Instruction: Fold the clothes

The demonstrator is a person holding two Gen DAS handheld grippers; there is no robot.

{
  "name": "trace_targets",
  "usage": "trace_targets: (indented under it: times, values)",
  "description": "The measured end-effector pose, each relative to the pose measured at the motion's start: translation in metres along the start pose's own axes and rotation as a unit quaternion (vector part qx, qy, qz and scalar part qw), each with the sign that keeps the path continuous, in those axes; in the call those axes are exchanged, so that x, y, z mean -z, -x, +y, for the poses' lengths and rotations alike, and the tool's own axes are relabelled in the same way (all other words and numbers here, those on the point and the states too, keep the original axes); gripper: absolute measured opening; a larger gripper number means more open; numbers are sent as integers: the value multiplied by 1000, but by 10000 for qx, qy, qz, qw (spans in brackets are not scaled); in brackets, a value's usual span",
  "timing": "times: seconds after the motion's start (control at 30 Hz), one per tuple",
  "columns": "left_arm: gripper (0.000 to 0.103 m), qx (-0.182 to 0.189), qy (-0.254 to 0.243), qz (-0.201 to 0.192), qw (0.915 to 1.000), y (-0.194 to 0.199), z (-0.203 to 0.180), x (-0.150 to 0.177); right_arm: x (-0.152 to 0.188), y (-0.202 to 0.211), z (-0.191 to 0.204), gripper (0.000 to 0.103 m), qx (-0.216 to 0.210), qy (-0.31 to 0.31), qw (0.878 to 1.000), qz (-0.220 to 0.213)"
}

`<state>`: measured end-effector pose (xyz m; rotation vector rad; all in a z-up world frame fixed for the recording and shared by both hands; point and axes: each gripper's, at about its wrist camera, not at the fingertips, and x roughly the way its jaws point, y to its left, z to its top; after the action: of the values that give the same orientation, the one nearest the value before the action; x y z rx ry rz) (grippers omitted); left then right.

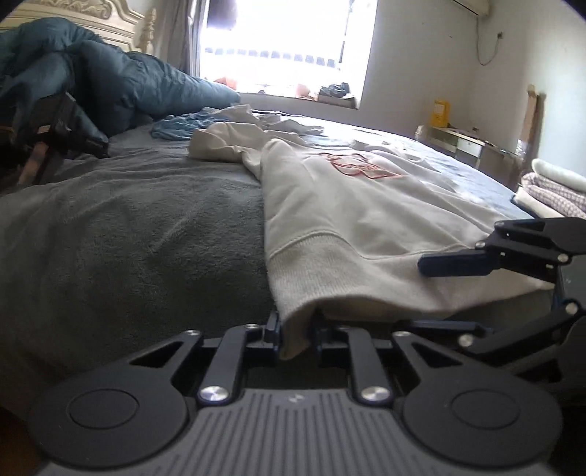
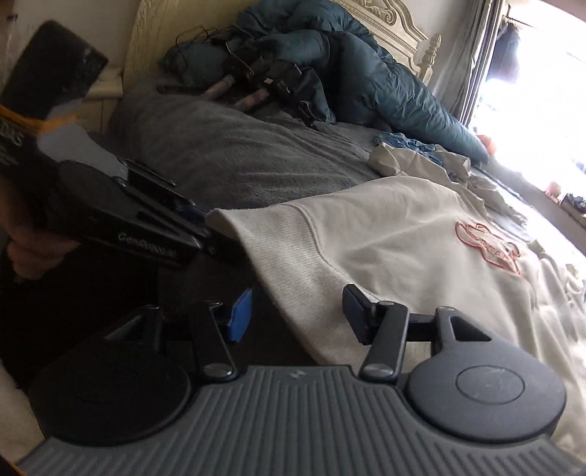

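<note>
- A white sweatshirt is spread flat on the bed, front up, with a red outlined emblem seen on its chest.
- Its ribbed hem lies at the near edge of the bed, and the body runs away toward the bright window.
- The near left corner of the hem is pinched in the left claw; its jaws are closed on the cloth, and a fold of the fabric is seen hanging between them.
- In the right wrist view the same corner is seen held at the tip of the left claw, just off the grey blanket.
- The right claw is held open, with the hem lying between its two fingers; one blue-padded finger is off the cloth to the left and the other is over the fabric.
- From the left wrist view, the right claw is seen at the right end of the hem, one finger above the cloth.
- A loose heap of pale and blue clothes is piled on the far side of the sweatshirt.
- A dark teal duvet is bunched against the cream headboard at the far left.
- Folded textiles are stacked at the far right, off the bed.
</note>
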<state>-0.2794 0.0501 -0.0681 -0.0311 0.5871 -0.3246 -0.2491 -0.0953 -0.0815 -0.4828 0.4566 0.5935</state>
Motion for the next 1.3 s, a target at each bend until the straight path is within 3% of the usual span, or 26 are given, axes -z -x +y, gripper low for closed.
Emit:
trace_targets:
  times: [0.1,0.17,0.33,0.43,0.5,0.53,0.63,0.73,0.87,0.93,1.0,1.17,1.3]
  values:
    - [12,-10,69,-145,9999,9,-1,-2,1,-6,7,36,235,192,9995,49]
    - [11,-72,34,-236,9997,18,-2,-4,-1,-8,9,13,401,277,9988,36]
    - [11,-210,-29,-310,9993,32,-2,-7,-8,10,11,10,375,187,9990,-125]
    - [11,-245,-64,-103,9996,23,2,0,-5,18,-16,13,-193,-592,9980,122]
    - [11,-183,-66,-7,9998,15,4,5,-1,26,-54,17,-584,-1361,9889,111]
    - [12,-165,-92,-4,9998,13,4,7,1,31,-76,20,-694,-1767,9818,68]
    - [13,-42,-83,-29,10000,8,9,11,4,38,-158,22,-487,-2902,9555,-217]
    - [14,130,67,-30,9999,2,17,15,8,17,-244,23,275,-3712,9277,-306]
    - [15,295,96,-105,9995,0,24,17,22,-35,-349,25,840,-4948,8645,-272]
    - [15,344,110,-107,9993,-1,26,17,30,-62,-384,24,767,-5456,8340,-279]
    - [16,397,133,-93,9991,-1,28,16,32,-84,-404,25,763,-5728,8158,-228]
    - [16,520,222,-32,9984,-4,33,13,31,-124,-420,25,912,-6032,7923,-85]
    - [16,550,164,-20,9984,-5,34,13,38,-141,-428,24,997,-6119,7846,-23]
